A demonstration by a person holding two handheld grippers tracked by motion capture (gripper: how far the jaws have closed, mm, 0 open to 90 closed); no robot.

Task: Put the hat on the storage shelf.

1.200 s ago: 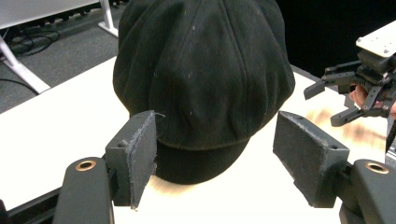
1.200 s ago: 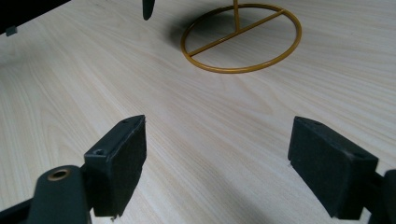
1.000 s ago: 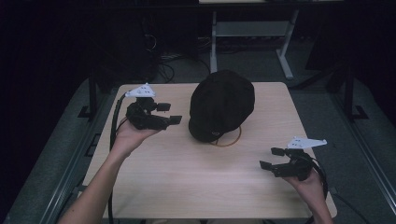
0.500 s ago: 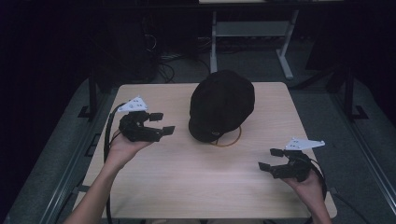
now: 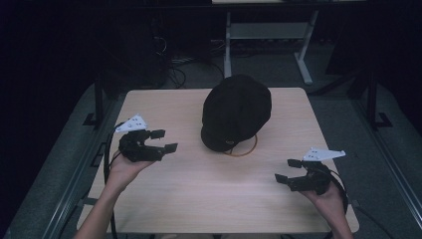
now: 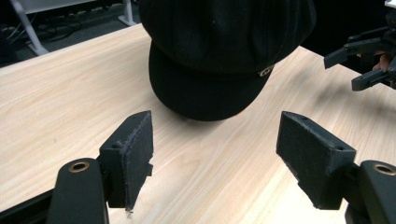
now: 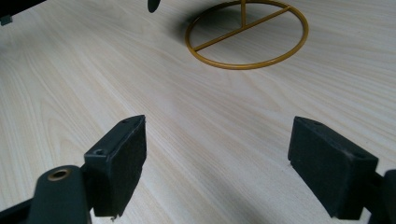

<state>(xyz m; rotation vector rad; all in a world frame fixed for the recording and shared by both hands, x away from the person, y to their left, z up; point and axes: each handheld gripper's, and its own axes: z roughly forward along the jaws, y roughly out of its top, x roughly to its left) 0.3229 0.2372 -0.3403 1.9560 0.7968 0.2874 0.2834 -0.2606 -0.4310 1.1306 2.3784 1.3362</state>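
Bare bench (image 5: 199,199) lay between both tools; left tool (image 5: 160,141) and right tool (image 5: 287,170) gaped wide, empty, flanking the black cap (image 5: 236,110).

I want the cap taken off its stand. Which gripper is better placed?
Probably the left gripper: open, pointing at the cap, nearer its brim. The right gripper sits farther back.

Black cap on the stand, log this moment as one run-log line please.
black cap on gold wire stand, untouched | left gripper open, beside cap | right gripper open, apart | wooden table
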